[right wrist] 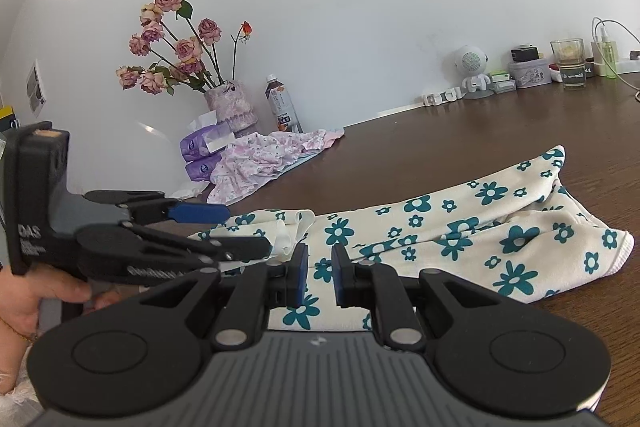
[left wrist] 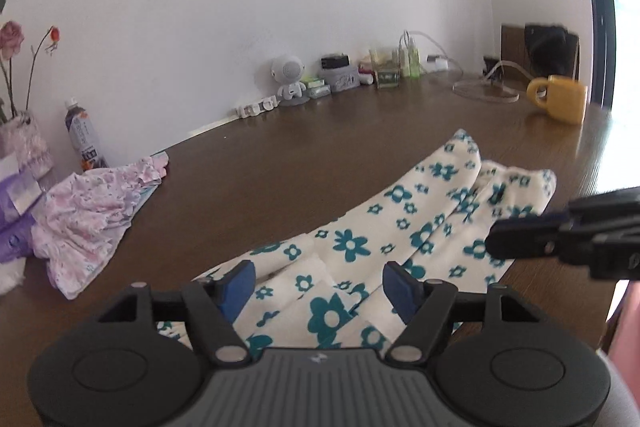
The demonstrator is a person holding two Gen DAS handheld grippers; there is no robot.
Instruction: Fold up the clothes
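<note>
A cream garment with teal flowers (left wrist: 360,239) lies stretched out on the brown table (left wrist: 280,155), partly folded lengthwise. My left gripper (left wrist: 320,287) hovers over its near end, open wide, nothing between the blue pads. The right gripper (left wrist: 496,239) comes in from the right above the same cloth. In the right wrist view the flowered garment (right wrist: 480,227) runs off to the right. My right gripper (right wrist: 320,275) hangs over its near edge, its pads a narrow gap apart and holding nothing. Just to its left is the left gripper (right wrist: 240,229), held by a hand (right wrist: 24,303).
A crumpled pink floral garment (left wrist: 88,215) lies at the table's left, by purple tissue packs (right wrist: 200,155), a bottle (right wrist: 282,105) and a vase of roses (right wrist: 230,105). A yellow mug (left wrist: 560,99) stands far right. Small items and cables line the wall.
</note>
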